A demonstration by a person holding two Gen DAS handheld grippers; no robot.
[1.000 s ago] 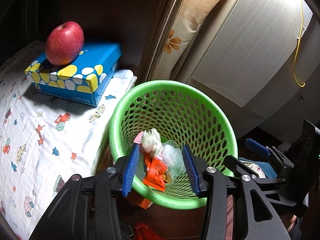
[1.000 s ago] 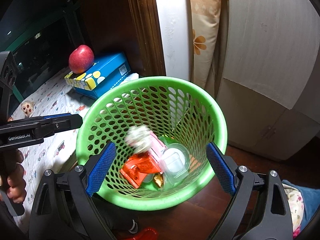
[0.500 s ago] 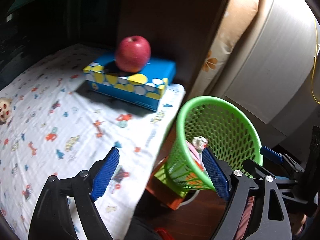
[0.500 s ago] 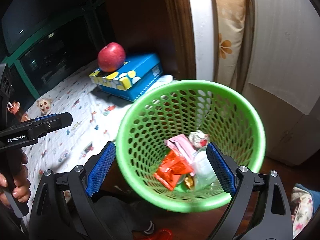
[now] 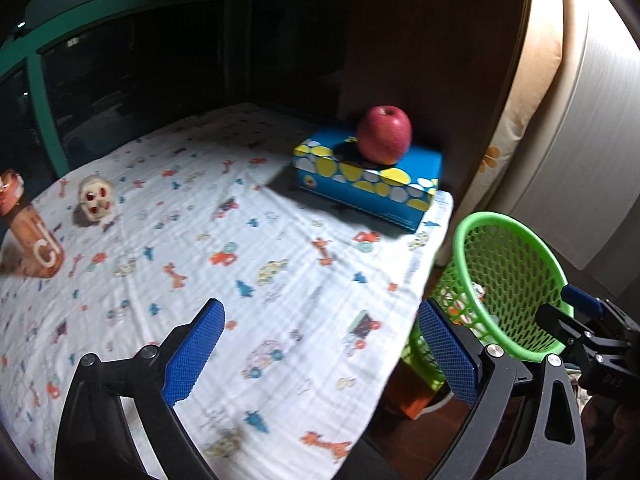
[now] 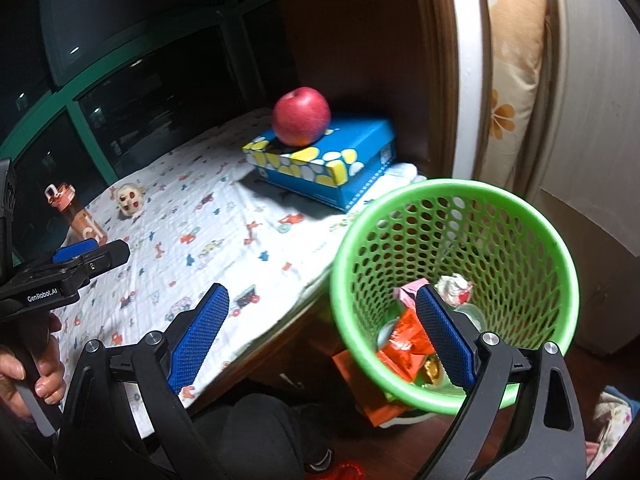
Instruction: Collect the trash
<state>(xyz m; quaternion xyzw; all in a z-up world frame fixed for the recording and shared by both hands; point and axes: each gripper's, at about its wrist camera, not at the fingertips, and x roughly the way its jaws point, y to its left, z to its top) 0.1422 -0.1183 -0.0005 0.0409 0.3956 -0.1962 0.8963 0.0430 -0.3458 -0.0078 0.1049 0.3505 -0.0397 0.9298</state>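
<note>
Both hand-held grippers had swung from over the green basket [image 6: 452, 280] toward the bench [image 5: 240, 260]. Left hand-held gripper [image 5: 320, 356] was opening, empty, above bare patterned cloth; right hand-held gripper [image 6: 320, 336] gaped empty across the bench edge.

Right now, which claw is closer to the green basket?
Right. The right claw hangs open at the green basket, one finger over its rim above the trash. The left claw, jaws opening and empty, is over the printed sheet, beside the basket.
</note>
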